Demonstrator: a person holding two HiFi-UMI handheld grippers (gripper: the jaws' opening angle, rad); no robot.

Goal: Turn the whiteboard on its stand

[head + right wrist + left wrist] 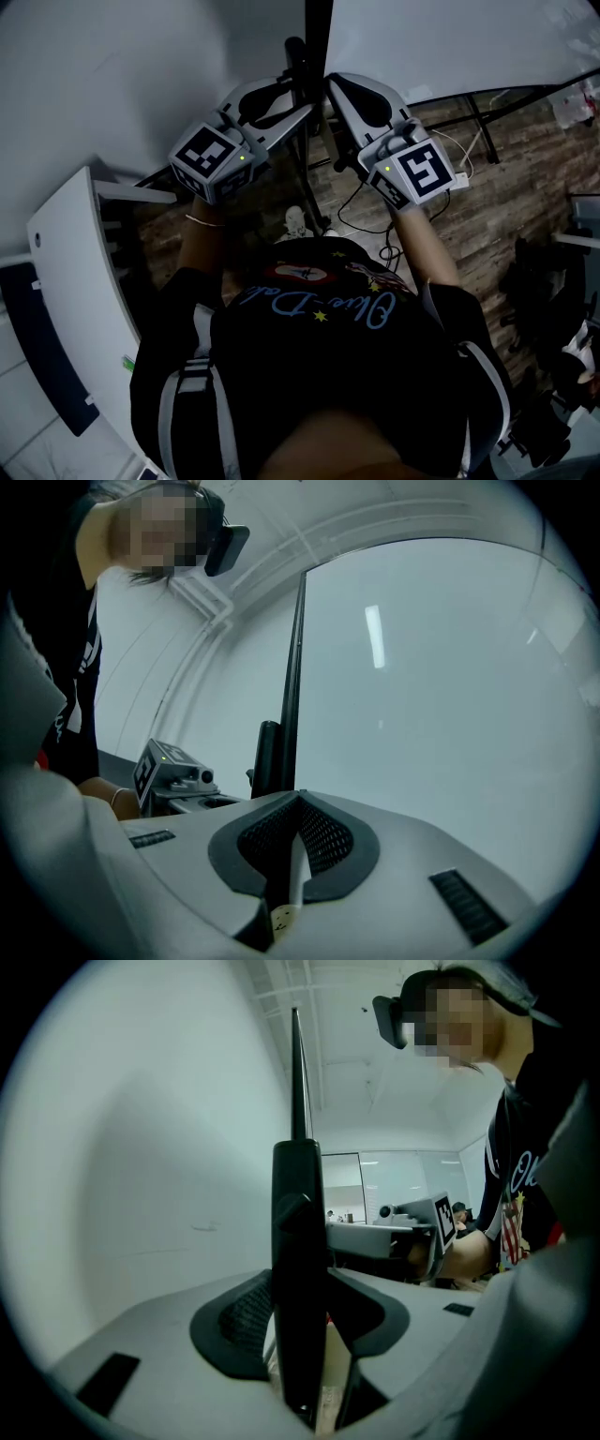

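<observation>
The whiteboard [450, 42] stands edge-on in front of me, and its white faces fill the left gripper view [141, 1166] and the right gripper view [441, 686]. My left gripper [286, 94] [300, 1335] has the thick black stand upright [298, 1241] [296, 61] between its widely set jaws, with the pads against it. My right gripper [339, 89] [298, 827] is shut on the board's thin side edge [300, 667], just right of that upright [267, 757]. Each gripper shows in the other's view, as the right gripper's marker cube [436, 1227] and the left gripper's marker cube [155, 771].
The stand's black legs [483, 127] rest on a wood floor, where white cables [361, 202] lie near my feet. A white curved desk [75, 281] is close on the left. Dark furniture [548, 281] stands at the right.
</observation>
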